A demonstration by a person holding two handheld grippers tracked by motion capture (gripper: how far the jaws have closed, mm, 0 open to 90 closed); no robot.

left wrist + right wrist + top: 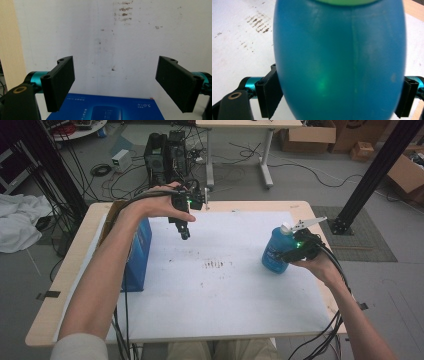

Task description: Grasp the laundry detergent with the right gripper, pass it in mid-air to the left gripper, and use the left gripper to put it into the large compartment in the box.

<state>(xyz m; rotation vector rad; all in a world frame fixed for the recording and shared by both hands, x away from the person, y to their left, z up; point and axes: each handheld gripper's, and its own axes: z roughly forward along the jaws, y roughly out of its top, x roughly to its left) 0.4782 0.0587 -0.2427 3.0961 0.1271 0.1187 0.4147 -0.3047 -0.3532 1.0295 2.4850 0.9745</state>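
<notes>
- A blue bottle (276, 251) is gripped by the right gripper (295, 251) at the right side of the white mat (225, 290), near the mat's right edge.
- In the right gripper view the bottle (339, 60) is seen pressed between the two black jaws, one at each flank of its body.
- The bottle is seen with its white cap (285, 227) uppermost and leaning slightly; whether its base rests on the mat cannot be told.
- The left gripper (184, 231) is held above the far left part of the mat, its jaws pointing down.
- In the left gripper view (115, 82) the jaws are spread wide, with nothing between them.
- A blue box (137, 252) stands on the mat's left edge, just beside the left forearm; its printed top (105, 108) is seen below the spread jaws.
- Brown smudges (214, 265) are seen on the mat near its middle, between box and bottle.
- The mat is laid on a wooden table (55, 285).
</notes>
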